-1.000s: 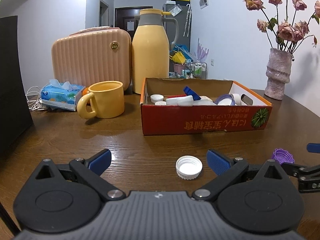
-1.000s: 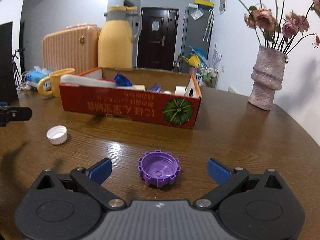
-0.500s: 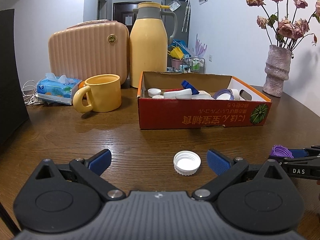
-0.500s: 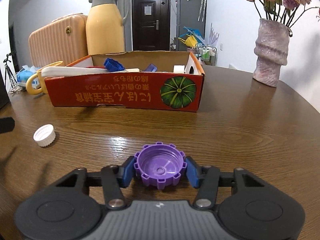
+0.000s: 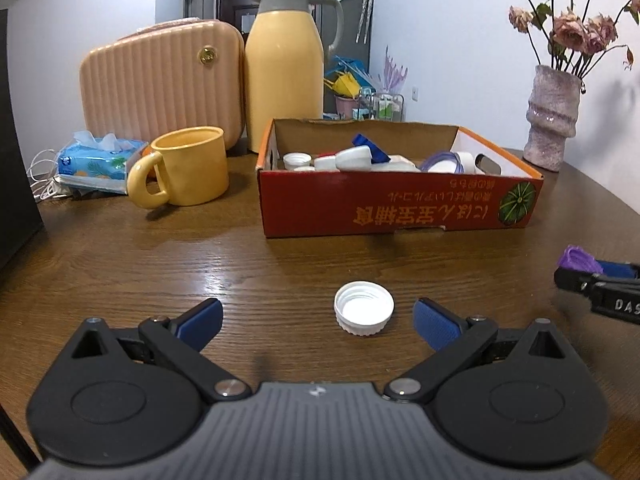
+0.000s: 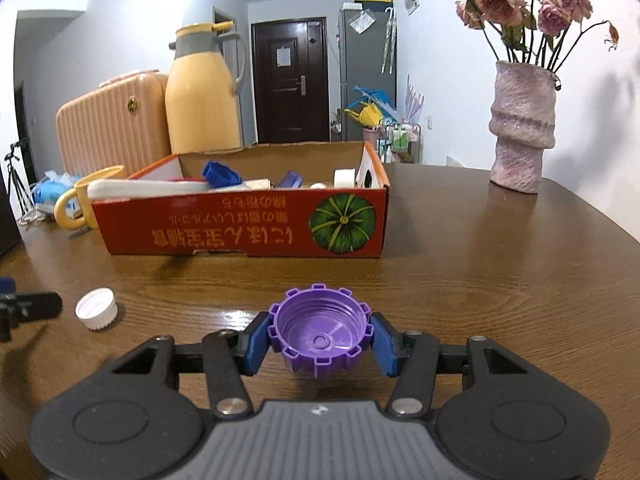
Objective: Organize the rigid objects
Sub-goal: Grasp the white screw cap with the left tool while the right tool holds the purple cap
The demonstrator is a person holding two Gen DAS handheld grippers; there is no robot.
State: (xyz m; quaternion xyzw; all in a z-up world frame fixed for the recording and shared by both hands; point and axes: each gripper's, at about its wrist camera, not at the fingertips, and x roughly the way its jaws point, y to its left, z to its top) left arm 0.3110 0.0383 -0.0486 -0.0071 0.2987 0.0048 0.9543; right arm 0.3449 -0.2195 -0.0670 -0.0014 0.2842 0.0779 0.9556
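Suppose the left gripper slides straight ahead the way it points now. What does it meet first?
Most likely the white cap, lying open side up on the table just ahead of the open left gripper, right of centre. Beyond it stands the red cardboard box; depth is uncertain.

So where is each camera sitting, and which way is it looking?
Left wrist view: sits on the left hand-held gripper, facing its open blue fingers, the white plastic bottle cap and the red cardboard box.
Right wrist view: sits on the right hand-held gripper, facing the purple ridged plastic cap clamped between its blue pads, box beyond.
Shared: both show the box, white cap, yellow mug and each other's gripper tips.
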